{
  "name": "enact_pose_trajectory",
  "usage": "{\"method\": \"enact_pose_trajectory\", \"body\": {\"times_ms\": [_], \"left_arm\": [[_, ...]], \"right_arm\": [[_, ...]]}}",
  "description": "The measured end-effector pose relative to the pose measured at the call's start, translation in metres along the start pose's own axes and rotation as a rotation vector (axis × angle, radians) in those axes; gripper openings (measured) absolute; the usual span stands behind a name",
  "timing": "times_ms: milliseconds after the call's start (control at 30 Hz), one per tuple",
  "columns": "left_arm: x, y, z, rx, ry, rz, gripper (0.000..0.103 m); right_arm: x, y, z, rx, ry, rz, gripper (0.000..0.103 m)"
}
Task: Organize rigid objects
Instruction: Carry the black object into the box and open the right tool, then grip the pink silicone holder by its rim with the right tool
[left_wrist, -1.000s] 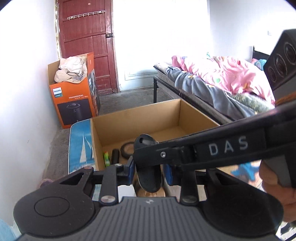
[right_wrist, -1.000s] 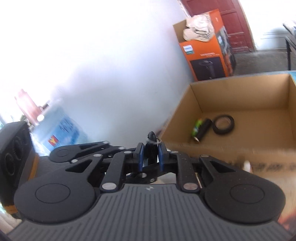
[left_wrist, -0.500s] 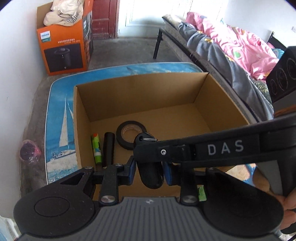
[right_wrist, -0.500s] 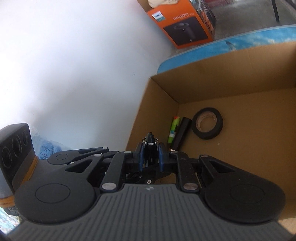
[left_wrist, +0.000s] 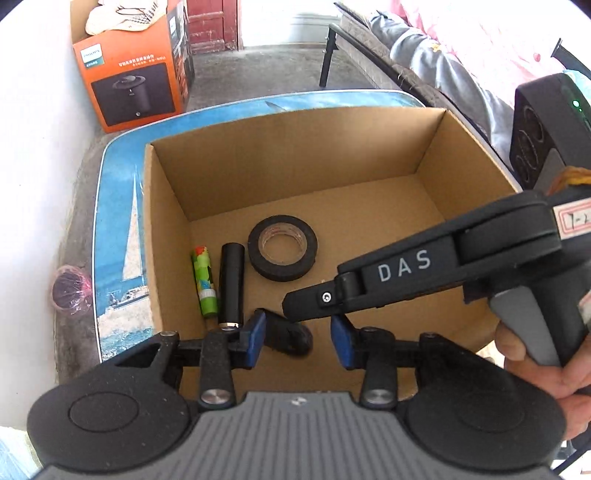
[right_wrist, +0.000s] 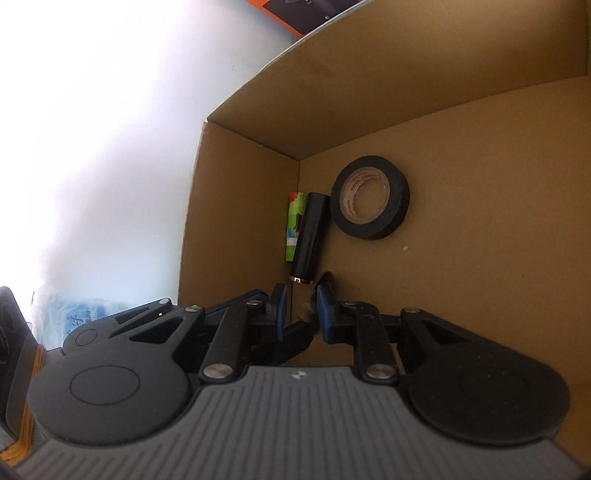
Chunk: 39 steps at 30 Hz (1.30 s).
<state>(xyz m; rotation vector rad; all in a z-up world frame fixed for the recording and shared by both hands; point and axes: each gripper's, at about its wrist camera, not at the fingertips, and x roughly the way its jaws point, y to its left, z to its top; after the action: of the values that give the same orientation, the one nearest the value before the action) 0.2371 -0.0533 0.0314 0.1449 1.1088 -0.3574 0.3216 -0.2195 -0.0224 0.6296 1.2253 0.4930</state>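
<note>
An open cardboard box (left_wrist: 458, 155) stands on a blue table. On its floor lie a black tape roll (left_wrist: 282, 247), a black cylinder (left_wrist: 231, 282) and a green patterned tube (left_wrist: 205, 282). My left gripper (left_wrist: 297, 339) is open over the box's near side, and a black key fob (left_wrist: 288, 334) lies loose between its blue pads. My right gripper (right_wrist: 299, 308) is open inside the box, just short of the black cylinder (right_wrist: 310, 236), beside the tube (right_wrist: 294, 223) and tape roll (right_wrist: 369, 197). The right gripper's body (left_wrist: 424, 266) crosses the left wrist view.
An orange Philips carton (left_wrist: 133, 74) with cloth on top stands on the floor beyond the table (left_wrist: 118, 229). A bed with pink and grey bedding (left_wrist: 461, 48) runs along the right. A white wall (right_wrist: 92, 147) is at the left.
Both grippers have lowered into the box and opened. The black key fob they held together has dropped free and now lies between the left gripper's pads.
</note>
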Motion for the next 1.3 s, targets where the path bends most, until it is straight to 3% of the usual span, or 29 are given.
{"method": "enact_pose_trajectory", "body": {"times_ms": [200, 367, 567, 700, 833, 1000, 1300], "left_arm": [[-0.016, 0.006, -0.006, -0.026, -0.055, -0.018, 0.044], [-0.052, 0.009, -0.02, -0.045, -0.156, -0.041, 0.047], [-0.115, 0.005, -0.065, -0.029, -0.33, -0.059, 0.059], [-0.131, -0.007, -0.108, -0.011, -0.397, -0.034, 0.066], [-0.117, -0.016, -0.143, -0.02, -0.361, -0.037, 0.067], [-0.083, -0.025, -0.177, -0.037, -0.269, -0.07, 0.07], [-0.039, -0.044, -0.202, 0.033, -0.177, -0.035, 0.071]], "right_arm": [[-0.016, 0.004, -0.006, -0.01, -0.04, -0.002, 0.018], [-0.054, 0.017, -0.029, -0.076, -0.112, 0.022, 0.018], [-0.122, 0.04, -0.087, -0.234, -0.254, 0.112, 0.023], [-0.158, 0.038, -0.133, -0.323, -0.334, 0.097, 0.03], [-0.149, 0.025, -0.174, -0.354, -0.347, -0.004, 0.031], [-0.106, 0.013, -0.212, -0.381, -0.321, -0.141, 0.031], [-0.044, 0.007, -0.217, -0.388, -0.238, -0.216, 0.032]]}}
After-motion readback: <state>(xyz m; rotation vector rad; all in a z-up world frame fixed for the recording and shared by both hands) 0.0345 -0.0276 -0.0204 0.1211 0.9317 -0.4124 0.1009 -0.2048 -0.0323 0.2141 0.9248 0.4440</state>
